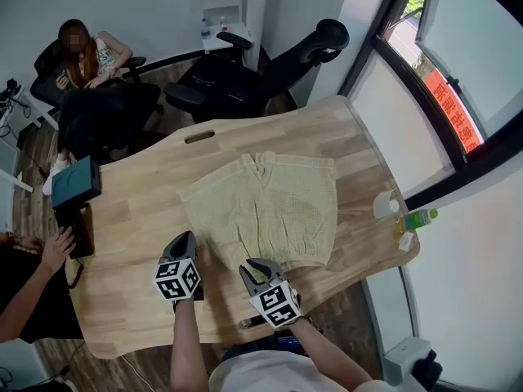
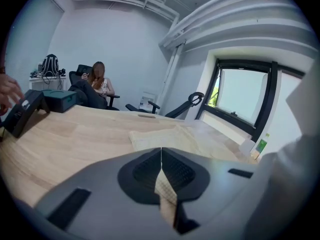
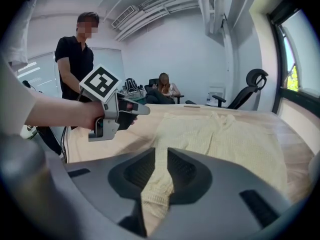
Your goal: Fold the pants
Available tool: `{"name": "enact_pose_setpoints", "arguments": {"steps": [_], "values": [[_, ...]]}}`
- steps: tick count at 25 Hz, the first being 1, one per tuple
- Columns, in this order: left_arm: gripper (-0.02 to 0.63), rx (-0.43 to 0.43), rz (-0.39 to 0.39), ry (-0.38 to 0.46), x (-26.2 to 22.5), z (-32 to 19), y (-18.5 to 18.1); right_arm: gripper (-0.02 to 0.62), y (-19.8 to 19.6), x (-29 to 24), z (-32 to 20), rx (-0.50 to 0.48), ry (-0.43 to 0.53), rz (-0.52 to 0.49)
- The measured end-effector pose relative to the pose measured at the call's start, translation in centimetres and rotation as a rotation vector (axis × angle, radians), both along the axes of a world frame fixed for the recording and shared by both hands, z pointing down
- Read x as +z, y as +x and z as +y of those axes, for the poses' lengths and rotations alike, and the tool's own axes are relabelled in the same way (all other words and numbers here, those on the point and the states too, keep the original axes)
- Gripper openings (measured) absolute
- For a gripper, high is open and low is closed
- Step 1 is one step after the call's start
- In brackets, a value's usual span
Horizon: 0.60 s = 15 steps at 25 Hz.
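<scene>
Currently both forearms reach in from the near edge of the table [image 1: 139, 219], side by side, each tool tilted forward and down at the near hem of the pants [image 1: 270, 211], which lie flat and spread on the wood. Left gripper [image 1: 185, 239] sits at the hem's left corner, jaws closed tight, a strip of the cloth pinched between them. Right gripper [image 1: 248, 266] is further along the hem, jaws slightly parted, cloth lying in the gap.
</scene>
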<state>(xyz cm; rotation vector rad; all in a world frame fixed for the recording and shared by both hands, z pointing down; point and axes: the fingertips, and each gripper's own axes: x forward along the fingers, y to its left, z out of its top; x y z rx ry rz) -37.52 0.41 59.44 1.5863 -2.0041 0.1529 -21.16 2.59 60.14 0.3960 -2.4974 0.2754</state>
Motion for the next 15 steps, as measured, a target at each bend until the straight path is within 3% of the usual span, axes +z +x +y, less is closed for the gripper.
{"name": "enact_pose_setpoints", "arguments": {"steps": [6, 10, 15], "values": [[0.009, 0.018, 0.039, -0.050, 2.5, 0.1, 1.0, 0.114, -0.5, 2.3, 1.9, -0.099, 0.002, 0.052], [0.012, 0.028, 0.067, -0.090, 4.1, 0.1, 1.6, 0.138, -0.5, 3.8, 2.6, -0.148, 0.057, 0.101], [0.090, 0.025, 0.096, -0.133, 5.5, -0.4, 1.5, 0.162, -0.4, 5.0, 3.3, -0.200, 0.080, 0.146]]}}
